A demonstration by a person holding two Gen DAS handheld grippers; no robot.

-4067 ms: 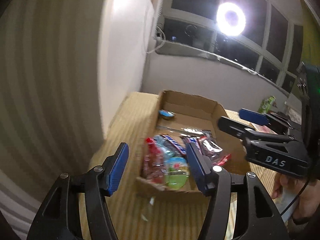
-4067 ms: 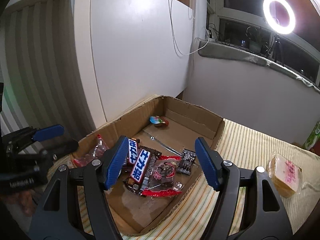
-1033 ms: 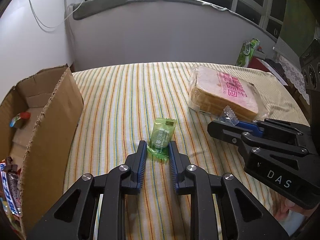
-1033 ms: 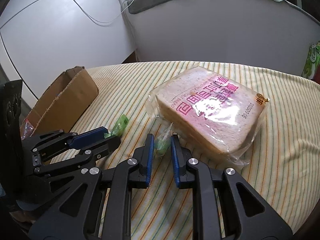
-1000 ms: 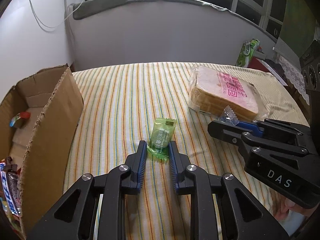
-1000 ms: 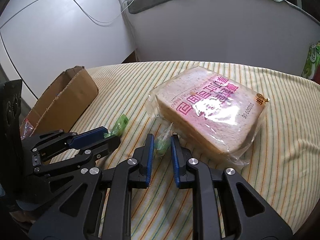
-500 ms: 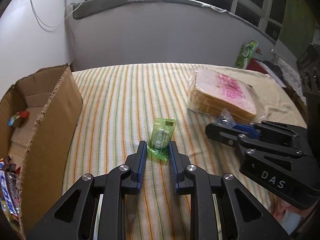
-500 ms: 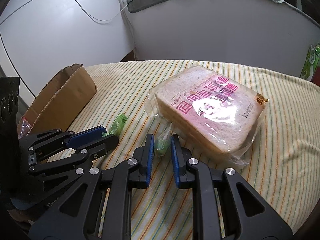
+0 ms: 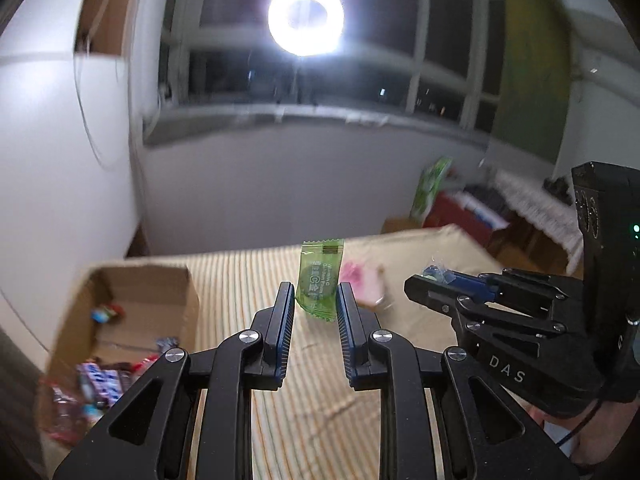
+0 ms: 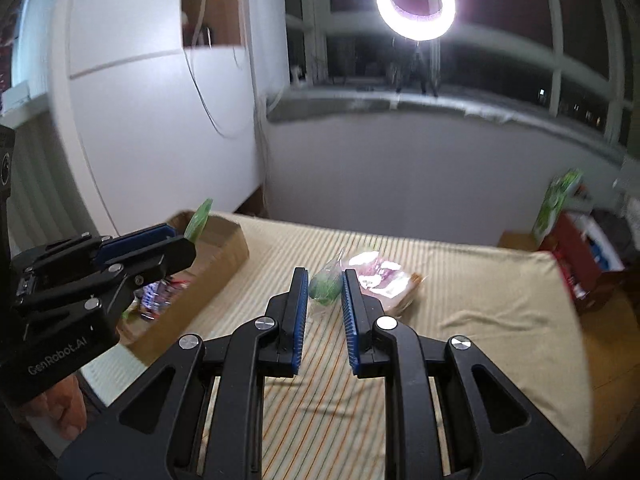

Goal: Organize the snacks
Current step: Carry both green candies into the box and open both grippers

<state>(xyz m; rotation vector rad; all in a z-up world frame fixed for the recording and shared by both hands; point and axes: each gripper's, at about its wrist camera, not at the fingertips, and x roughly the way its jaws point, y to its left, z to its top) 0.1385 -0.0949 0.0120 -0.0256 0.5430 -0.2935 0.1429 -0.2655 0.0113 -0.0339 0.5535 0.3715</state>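
Observation:
My left gripper [image 9: 314, 298] is shut on a green candy packet [image 9: 320, 280], held in the air above the striped tablecloth [image 9: 248, 280]. My right gripper [image 10: 325, 286] is shut on a small candy in clear and green wrap [image 10: 326, 284], also lifted off the table. The open cardboard box [image 9: 132, 280] lies at lower left with several wrapped snacks [image 9: 100, 384] inside. In the right wrist view the left gripper [image 10: 188, 240] with its green packet [image 10: 199, 218] hangs over the box [image 10: 224, 248]. The bagged sliced bread [image 10: 384, 280] rests on the table behind my right fingers.
A bright ring light [image 9: 306, 22] stands at the dark window. A green carton [image 10: 556, 204] and a red box [image 10: 580, 264] sit past the table's right end. A white wall [image 9: 60, 160] runs along the left side. A hand [image 10: 64, 416] shows under the left gripper.
Both grippers have risen from the tablecloth with their candies still clamped. The views have tilted up, so the table and the bread now look lower and farther away.

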